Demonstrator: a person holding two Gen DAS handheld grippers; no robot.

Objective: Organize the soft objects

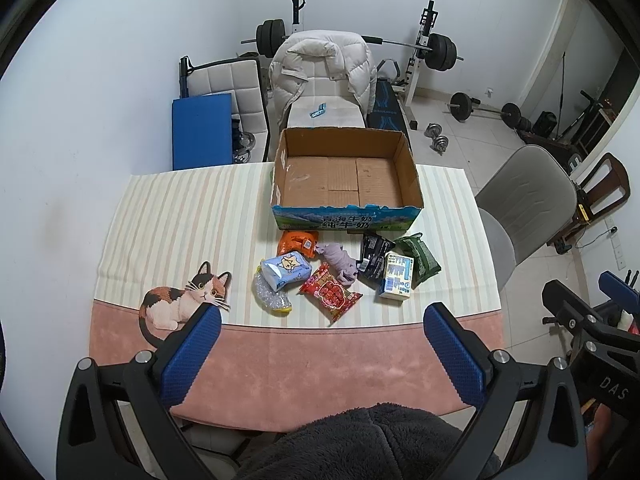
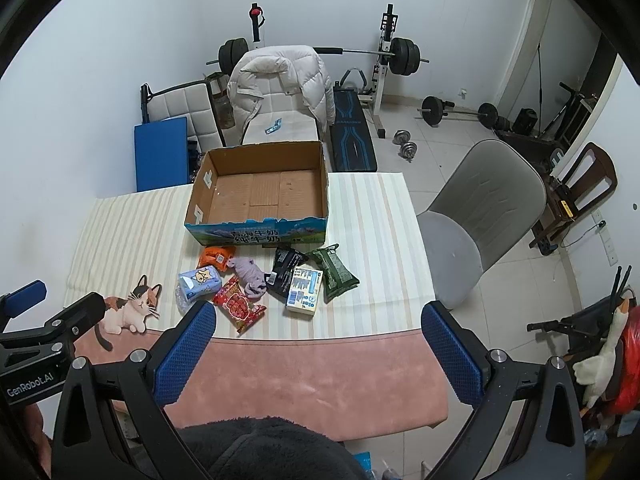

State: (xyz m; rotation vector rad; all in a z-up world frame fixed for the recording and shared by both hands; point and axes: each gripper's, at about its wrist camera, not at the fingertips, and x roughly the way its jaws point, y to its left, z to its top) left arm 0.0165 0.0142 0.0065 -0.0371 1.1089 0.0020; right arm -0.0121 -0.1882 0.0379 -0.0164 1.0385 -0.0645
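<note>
On the striped cloth-covered counter (image 1: 168,216), the crumpled lilac cloth (image 1: 339,261) could easily get dragged along with neighbouring packets, since the left gripper (image 1: 322,312) and right gripper (image 2: 319,310) are both held wide and empty.

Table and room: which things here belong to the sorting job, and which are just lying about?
Job: cardboard box, orange packet, tissue pack, red packet, purple cloth, black packet, green packet, carton.

Lying about: white jacket, barbell, grey chair.
</note>
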